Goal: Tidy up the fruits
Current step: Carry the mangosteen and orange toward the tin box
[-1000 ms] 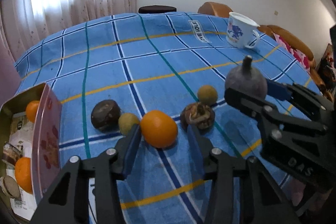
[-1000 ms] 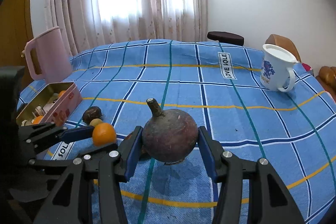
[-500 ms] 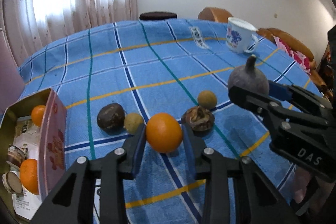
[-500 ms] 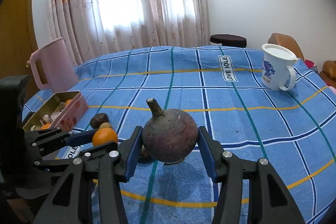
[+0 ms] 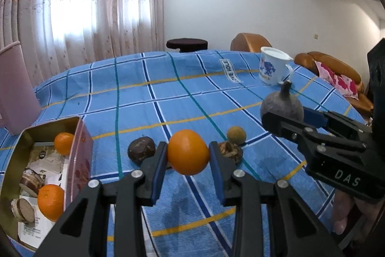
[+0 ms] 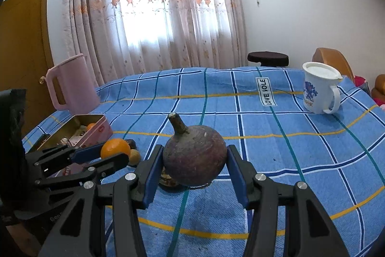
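Left tool point(image 5: 188, 155): you have it narrowed onto the orange point(image 5: 188, 152), both blue pads point(image 5: 158, 164) pressed against its sides, low centre of the left wrist view.
Orange: it sits between the pads, raised off the blue checked tabletop point(image 5: 168, 98); its shadow falls on the cloth beneath.
Right tool point(image 6: 195, 168): you are pinching the dark purple fruit point(image 6: 195, 158) at a moderate spread, pads flat on both flanks, stem tilted to the upper left.
Purple fruit: low centre of the right wrist view; in the left wrist view it shows at the right, clamped in your other tool.
Loose fruit: a dark brown round one point(image 5: 141, 149), a small tan one point(image 5: 236, 135) and a broken brown husk point(image 5: 229, 152) lie on the tabletop just behind the orange.
Tin point(image 5: 83, 153): open at lower left of the left wrist view, two oranges and wrapped items inside.
Mug point(image 6: 320, 90): upright at the right, well apart from the fruit.
Pink jug point(image 6: 72, 86): upright behind the tin at the left.
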### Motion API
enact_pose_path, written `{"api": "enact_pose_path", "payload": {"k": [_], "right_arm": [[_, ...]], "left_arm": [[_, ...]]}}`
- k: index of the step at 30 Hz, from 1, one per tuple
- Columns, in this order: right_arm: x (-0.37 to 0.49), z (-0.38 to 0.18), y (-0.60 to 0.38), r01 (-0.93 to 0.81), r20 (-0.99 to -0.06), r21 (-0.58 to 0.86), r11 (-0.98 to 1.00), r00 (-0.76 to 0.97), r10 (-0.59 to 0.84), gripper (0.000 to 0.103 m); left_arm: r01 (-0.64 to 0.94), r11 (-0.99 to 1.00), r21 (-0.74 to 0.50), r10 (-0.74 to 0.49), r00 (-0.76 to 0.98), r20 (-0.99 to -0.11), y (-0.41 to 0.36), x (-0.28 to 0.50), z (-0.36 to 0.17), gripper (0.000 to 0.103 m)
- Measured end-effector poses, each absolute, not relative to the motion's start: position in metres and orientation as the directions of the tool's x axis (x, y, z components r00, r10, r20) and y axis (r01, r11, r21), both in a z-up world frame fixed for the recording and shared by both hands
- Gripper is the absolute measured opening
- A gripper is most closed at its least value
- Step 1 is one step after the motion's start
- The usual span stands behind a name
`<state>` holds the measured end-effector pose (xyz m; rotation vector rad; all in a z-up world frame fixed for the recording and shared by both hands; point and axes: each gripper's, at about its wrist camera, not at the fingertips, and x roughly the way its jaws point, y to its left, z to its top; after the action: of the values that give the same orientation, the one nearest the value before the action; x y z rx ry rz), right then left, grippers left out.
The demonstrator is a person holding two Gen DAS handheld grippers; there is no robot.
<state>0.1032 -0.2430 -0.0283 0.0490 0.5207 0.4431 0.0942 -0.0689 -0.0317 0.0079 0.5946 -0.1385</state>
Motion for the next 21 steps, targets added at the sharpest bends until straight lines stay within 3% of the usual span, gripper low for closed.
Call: {"api": "enact_pose_path", "payload": {"k": [21], "right_arm": [[0.088, -0.02, -0.243, -0.422, -0.395, 0.119, 0.899, 0.81, 0.433, 0.054]], "left_arm": [[0.107, 0.993, -0.039, -0.113, 0.877, -0.468, -0.064, 0.074, -0.024, 0.036]]}}
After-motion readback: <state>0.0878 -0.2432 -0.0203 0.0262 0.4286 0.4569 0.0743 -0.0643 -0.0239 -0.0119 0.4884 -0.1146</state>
